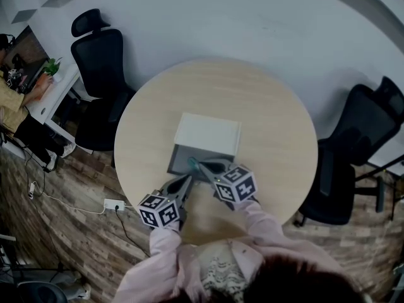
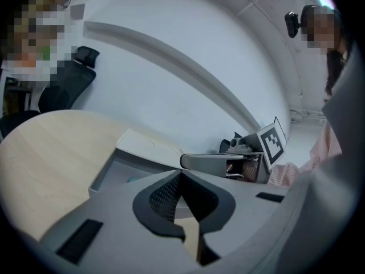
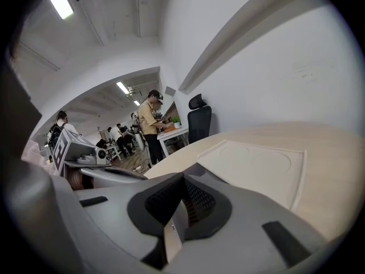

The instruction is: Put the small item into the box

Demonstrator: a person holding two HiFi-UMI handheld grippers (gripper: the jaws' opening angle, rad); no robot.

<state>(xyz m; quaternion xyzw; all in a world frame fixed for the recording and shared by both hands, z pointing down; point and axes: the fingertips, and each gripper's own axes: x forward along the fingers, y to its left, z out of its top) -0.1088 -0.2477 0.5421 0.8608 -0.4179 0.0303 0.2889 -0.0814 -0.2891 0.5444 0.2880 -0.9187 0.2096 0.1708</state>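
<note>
- My right gripper (image 3: 183,178) is clenched tight at centre frame, with nothing I can see between its jaws.
- My left gripper (image 2: 181,176) is clenched too, and empty.
- The small teal item (image 1: 192,163) sits inside the open box (image 1: 178,151), just left of the right gripper's tip.

teal item (image 1: 191,163) too small to identify, person (image 1: 218,267) cut off below

No readable text (marker cubes (image 1: 235,185) show only square patterns).
</note>
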